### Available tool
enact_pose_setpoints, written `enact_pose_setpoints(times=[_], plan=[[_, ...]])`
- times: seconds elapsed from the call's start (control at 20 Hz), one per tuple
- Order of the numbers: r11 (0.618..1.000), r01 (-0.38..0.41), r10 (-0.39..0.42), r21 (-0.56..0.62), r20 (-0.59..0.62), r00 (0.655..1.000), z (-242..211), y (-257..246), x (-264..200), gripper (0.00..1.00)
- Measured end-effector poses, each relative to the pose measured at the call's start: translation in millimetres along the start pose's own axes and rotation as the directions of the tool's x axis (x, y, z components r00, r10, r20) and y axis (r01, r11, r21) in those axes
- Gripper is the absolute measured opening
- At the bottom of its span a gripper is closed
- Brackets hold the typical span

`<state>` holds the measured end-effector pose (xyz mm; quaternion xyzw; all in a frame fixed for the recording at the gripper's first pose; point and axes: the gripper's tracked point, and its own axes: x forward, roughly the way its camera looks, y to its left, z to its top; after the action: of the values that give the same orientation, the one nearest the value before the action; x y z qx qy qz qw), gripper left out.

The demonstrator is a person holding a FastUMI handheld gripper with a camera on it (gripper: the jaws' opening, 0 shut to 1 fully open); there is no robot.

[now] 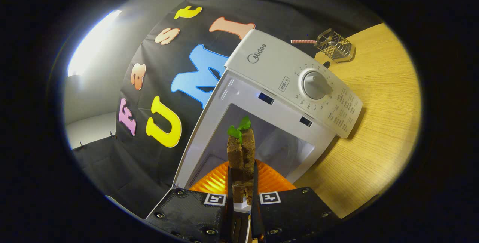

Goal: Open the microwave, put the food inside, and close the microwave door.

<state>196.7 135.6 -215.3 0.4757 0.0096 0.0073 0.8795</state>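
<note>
Two fingers of the gripper [242,194] are pressed closed on a brown cake slice [242,160] topped with green leaves, held upright above an orange plate [271,181]. Just beyond, the microwave [288,82] cavity is seen open, apparently ready for loading.

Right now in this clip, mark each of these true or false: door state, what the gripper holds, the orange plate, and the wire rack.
1. The microwave door is shut. False: it is open and the cavity shows.
2. The gripper is shut on a brown cake slice topped with green leaves. True.
3. An orange ribbed plate lies beneath the slice, at the cavity mouth. True.
4. The wire rack stands inside the microwave. False: it stands on the wooden table, beyond the microwave.
</note>
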Motion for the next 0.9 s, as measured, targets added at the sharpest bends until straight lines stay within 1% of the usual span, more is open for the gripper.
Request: enact_pose_setpoints(times=[0.1, 0.25, 0.35, 0.7, 0.9], plan=[[0.999, 0.032, -0.032, -0.001, 0.020, 0.999, -3.4, -4.5, 13.5, 0.18], [0.997, 0.065, -0.067, 0.038, 0.059, 0.996, -2.1, -9.2, 36.0, 0.18], [0.995, 0.085, -0.088, 0.054, 0.050, 0.995, -12.5, -13.8, 51.6, 0.18], [0.982, 0.109, -0.119, 0.157, 0.055, 0.991, -31.4, -20.0, 92.5, 0.18], [0.977, 0.133, -0.144, 0.166, 0.057, 0.988, -37.2, -24.4, 103.2, 0.18]])
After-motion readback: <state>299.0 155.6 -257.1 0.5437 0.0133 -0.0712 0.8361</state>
